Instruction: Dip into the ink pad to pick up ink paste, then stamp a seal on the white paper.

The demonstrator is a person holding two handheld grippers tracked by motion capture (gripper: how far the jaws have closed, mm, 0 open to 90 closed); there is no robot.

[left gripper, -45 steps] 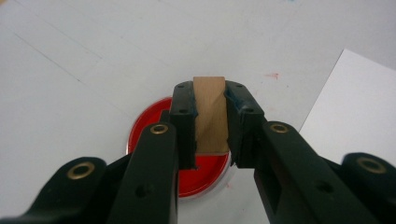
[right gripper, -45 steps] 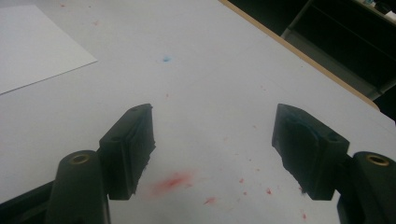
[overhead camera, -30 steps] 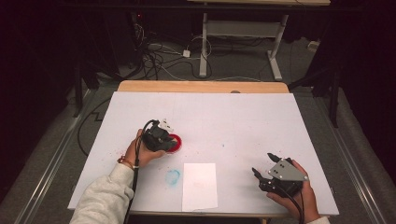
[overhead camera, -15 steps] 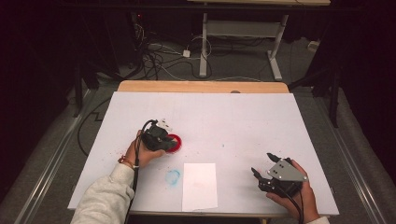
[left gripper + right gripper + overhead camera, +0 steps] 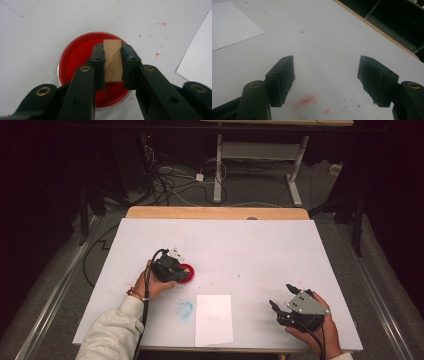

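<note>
Holding a small wooden block (image 5: 113, 60) upright between its 2 jaws, the left gripper (image 5: 113, 61) hangs directly over a shallow round dish of red paint (image 5: 77, 62), seemingly so the block's lower end can be loaded with colour like a stamp; whether that end touches the paint cannot be told. In the high view this left gripper (image 5: 169, 269) and the dish (image 5: 186, 273) sit left of centre on the white counter (image 5: 250, 250). A blank sheet of white paper (image 5: 214, 319) lies near the front edge, just right of a blue smudge (image 5: 184, 309), probably placed there to take the print. The right gripper (image 5: 283, 309) rests low near the front right, its jaws wide apart and holding nothing, likely parked clear; red specks (image 5: 308, 100) dot the counter beneath it.
</note>
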